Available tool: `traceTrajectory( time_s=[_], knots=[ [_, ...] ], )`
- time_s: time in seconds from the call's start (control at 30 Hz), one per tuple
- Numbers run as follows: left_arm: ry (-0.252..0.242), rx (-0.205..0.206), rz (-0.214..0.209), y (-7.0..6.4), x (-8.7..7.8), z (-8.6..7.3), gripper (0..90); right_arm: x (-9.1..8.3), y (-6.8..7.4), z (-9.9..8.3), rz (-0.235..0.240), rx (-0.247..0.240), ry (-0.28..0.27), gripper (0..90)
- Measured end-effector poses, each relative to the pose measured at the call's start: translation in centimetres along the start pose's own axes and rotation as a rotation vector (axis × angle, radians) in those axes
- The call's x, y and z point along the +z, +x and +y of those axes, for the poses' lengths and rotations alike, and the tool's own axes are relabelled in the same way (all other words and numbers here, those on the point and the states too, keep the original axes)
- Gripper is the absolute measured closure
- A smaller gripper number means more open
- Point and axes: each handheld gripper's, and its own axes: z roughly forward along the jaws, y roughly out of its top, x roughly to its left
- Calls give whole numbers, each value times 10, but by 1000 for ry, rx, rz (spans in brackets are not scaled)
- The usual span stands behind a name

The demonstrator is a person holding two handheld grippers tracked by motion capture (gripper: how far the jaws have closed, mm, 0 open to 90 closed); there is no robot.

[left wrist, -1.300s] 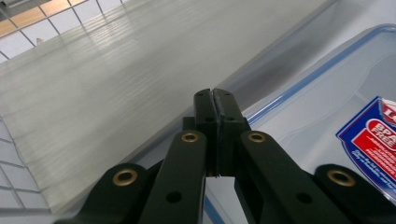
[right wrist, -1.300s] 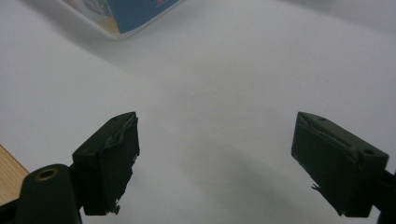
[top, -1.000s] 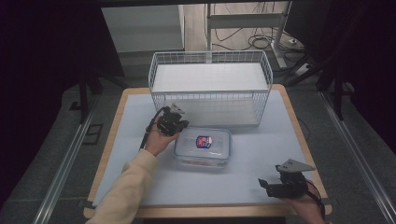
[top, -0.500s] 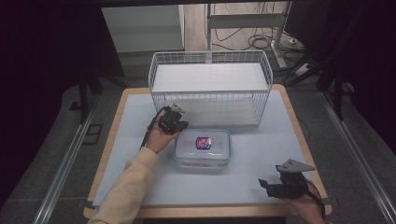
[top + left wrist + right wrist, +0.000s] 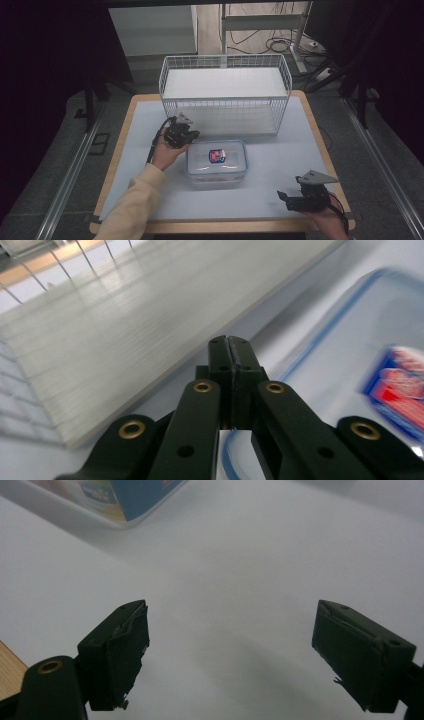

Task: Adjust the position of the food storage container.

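Note:
A clear plastic food container (image 5: 216, 162) with a blue-edged lid and a red and blue label (image 5: 217, 155) lies in the middle of the white table mat. My left gripper (image 5: 186, 134) sits at the container's far left corner, jaws pressed together with nothing between them; in the left gripper view its tips (image 5: 229, 347) hover by the lid's blue rim (image 5: 320, 335). My right gripper (image 5: 284, 198) rests near the front right of the mat, jaws spread wide over bare mat (image 5: 235, 630), with the container's corner (image 5: 120, 500) ahead of it.
A white wire basket (image 5: 225, 97) stands at the back of the table, just behind the container; its front wall (image 5: 100, 340) is close to my left gripper. The table's wooden edge (image 5: 310, 115) frames the mat. Metal rails (image 5: 65, 170) run along the floor on both sides.

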Motion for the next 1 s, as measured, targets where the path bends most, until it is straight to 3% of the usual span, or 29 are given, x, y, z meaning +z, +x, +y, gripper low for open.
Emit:
traceTrajectory(
  time_s=[0.17,0.33,0.43,0.53,0.7,0.8,0.87,1.0],
  knots=[
    [-75,-113,-69,-7,-33,-20,868,0,1,5,25,-9,-26,153],
    [-88,-158,-95,-11,-51,-39,818,0,5,12,68,5,-74,146],
    [-94,-186,-123,-16,-64,-53,712,-1,7,16,99,-3,-99,146],
    [-75,-222,-143,-21,-68,-58,522,2,8,25,104,25,-92,144],
    [-72,-270,-194,-24,-71,-64,366,6,7,46,165,68,-101,142],
    [-61,-282,-206,-23,-70,-67,321,13,4,54,204,93,-95,144],
    [-56,-311,-225,-20,-69,-70,317,18,2,60,238,106,-89,145],
    [-57,-328,-234,-18,-68,-72,303,21,-1,68,259,128,-85,147]
  ],
)
